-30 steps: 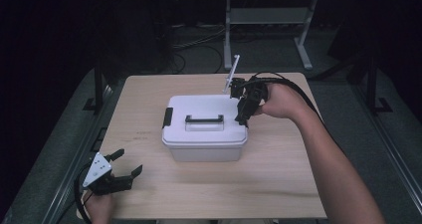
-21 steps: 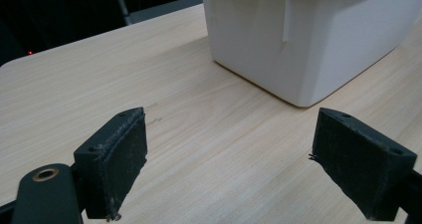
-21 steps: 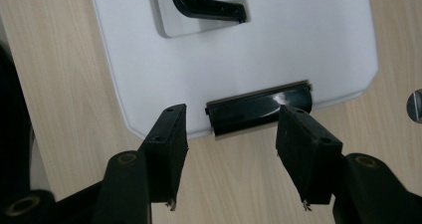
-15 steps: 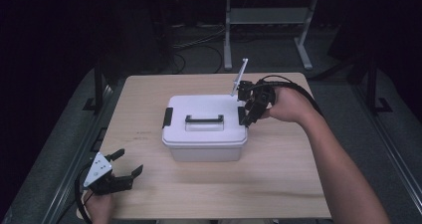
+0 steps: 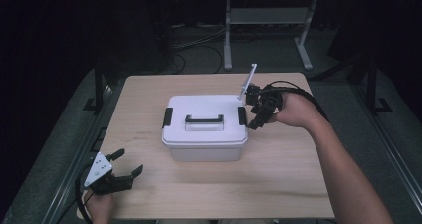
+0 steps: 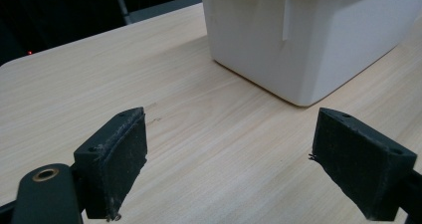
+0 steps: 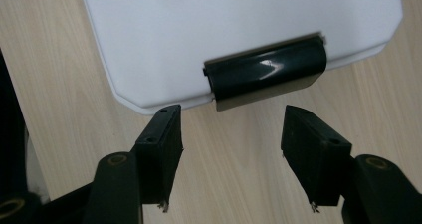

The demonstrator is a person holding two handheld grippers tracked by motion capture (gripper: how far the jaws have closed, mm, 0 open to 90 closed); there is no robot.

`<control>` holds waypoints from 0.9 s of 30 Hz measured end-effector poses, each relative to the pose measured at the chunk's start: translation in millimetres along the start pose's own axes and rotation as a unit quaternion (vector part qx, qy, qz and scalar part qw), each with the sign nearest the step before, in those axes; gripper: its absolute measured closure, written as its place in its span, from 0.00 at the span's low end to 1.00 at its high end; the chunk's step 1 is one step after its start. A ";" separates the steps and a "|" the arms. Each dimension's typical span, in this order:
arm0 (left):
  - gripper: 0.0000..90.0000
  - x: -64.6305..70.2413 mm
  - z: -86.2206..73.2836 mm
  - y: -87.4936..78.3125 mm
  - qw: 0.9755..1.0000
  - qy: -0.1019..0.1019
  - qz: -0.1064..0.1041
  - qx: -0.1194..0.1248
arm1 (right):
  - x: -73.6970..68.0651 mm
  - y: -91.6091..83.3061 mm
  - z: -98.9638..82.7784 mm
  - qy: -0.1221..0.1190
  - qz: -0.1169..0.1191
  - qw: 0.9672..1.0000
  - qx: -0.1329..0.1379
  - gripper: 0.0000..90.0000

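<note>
A white lidded box (image 5: pixel 205 134) with a black handle (image 5: pixel 204 118) stands mid-table. Black latches sit on its left (image 5: pixel 167 117) and right (image 5: pixel 242 115) ends. My right gripper (image 5: pixel 251 109) hovers just off the box's right end, pointing at that latch. In the right gripper view the jaws (image 7: pixel 231 134) straddle bare wood just short of the latch (image 7: pixel 266 74). They have just been opening, with nothing between them. My left gripper (image 5: pixel 130 161) rests open at the table's front left corner. Its view shows its jaws (image 6: pixel 229 154) wide apart, facing the box (image 6: pixel 308 40).
The wooden table (image 5: pixel 278 184) has bare room in front of the box and to its right. Beyond the far edge stand a metal frame (image 5: pixel 229 40) and floor cables (image 5: pixel 194 40). Rails run along both table sides.
The right gripper has drawn back to the right from over the box's right end and dropped slightly, its jaws spreading wider. The left gripper has stayed put.
</note>
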State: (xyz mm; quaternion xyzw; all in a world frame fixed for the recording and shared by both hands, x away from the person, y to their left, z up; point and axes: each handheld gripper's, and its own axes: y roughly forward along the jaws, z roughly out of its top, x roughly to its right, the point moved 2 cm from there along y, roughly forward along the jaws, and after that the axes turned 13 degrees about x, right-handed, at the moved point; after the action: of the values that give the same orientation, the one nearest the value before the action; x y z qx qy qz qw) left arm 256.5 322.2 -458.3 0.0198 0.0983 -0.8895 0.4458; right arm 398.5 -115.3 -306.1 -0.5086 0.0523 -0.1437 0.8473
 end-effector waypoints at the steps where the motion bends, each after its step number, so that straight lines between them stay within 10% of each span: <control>1: 0.15 0.0 0.0 0.0 1.000 0.000 0.000 0.000 | 0.1 -0.1 -1.5 0.003 0.000 1.000 0.000 0.45; 27: 0.15 -0.6 -0.7 0.7 1.000 0.001 0.000 -0.002 | 1.5 1.0 -35.9 0.034 -0.010 0.999 0.010 0.39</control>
State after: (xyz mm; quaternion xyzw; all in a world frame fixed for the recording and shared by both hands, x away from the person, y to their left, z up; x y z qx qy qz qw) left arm 257.4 322.3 -459.1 0.0195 0.1003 -0.8895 0.4454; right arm 391.7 -145.7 -324.0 -0.4956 0.0740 -0.1701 0.8485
